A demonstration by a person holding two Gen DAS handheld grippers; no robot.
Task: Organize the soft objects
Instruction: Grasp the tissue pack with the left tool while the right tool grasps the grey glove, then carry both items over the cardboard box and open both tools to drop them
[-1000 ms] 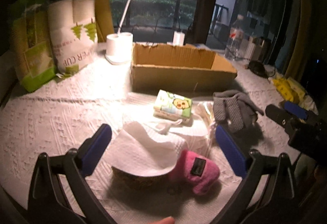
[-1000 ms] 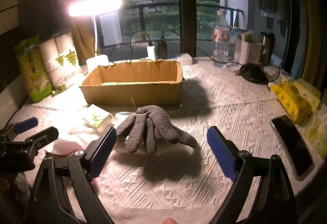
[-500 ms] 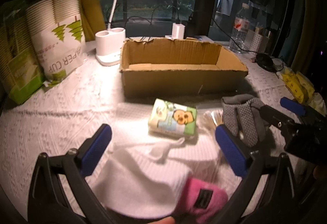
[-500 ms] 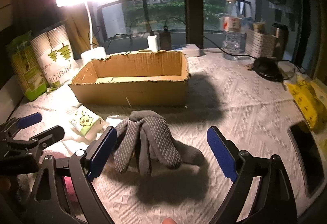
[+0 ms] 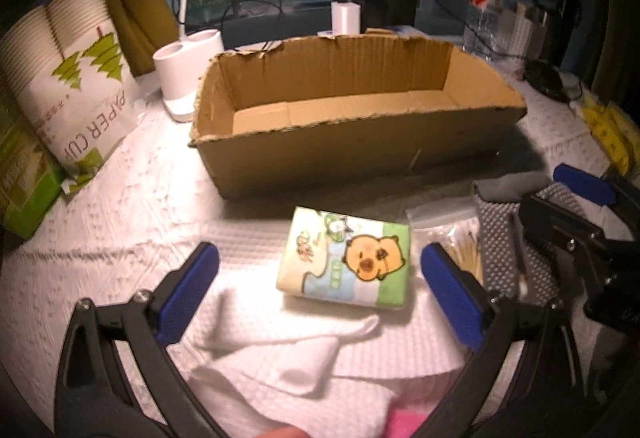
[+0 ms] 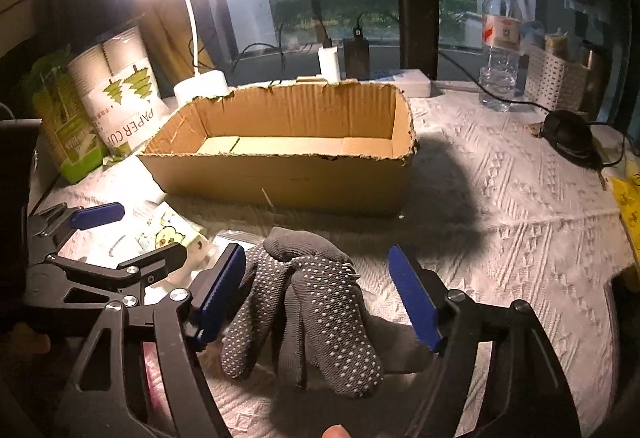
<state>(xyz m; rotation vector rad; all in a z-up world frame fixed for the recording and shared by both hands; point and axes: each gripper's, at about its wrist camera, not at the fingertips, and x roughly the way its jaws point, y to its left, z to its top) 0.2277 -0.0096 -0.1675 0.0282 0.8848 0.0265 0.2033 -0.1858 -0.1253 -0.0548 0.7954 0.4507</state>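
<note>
An open cardboard box stands empty on the table. A tissue pack with a cartoon bear lies before it, between the fingers of my open left gripper. A white cloth and a pink item lie below it. Grey dotted gloves lie between the fingers of my open right gripper. The left gripper shows at the left in the right wrist view, and the right gripper at the right in the left wrist view.
A paper cup pack and green bag stand left. A lamp base sits behind the box. A water bottle, a white basket, a black item and yellow packs are right.
Both grippers moved forward and lower. The tissue pack now lies between the left fingers, and the gloves between the right fingers. The pink item slid to the bottom edge.
</note>
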